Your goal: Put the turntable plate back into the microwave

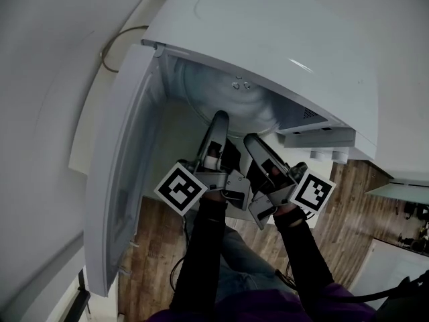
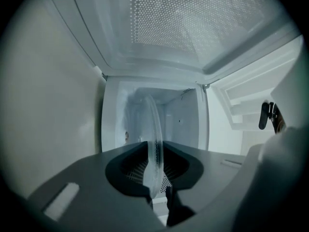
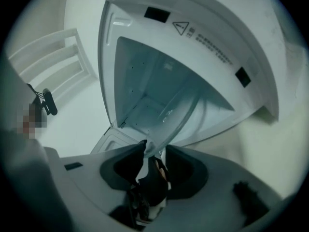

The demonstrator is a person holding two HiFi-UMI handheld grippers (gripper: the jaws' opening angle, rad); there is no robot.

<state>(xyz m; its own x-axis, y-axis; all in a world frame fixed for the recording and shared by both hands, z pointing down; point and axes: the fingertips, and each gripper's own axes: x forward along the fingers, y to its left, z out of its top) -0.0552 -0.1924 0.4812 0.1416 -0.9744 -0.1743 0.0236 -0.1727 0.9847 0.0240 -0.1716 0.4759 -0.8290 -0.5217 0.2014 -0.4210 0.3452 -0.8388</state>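
Nearest to us, our two dark sleeves reach forward over the wooden floor, each hand bearing a gripper with its marker cube. The left gripper has its jaws drawn to a narrow gap, the pads pinching the near rim of the glass turntable plate. The right gripper, close beside it, is likewise nearly closed on the same rim a little further round. The plate is a round clear disc, so it has no long axis. From each gripper view we see it edge-on, running straight away from the jaws into the microwave. From the head view its broad face is turned toward us. It sits in the mouth of the white cavity, most of it already inside. The door stands swung wide open at the left.
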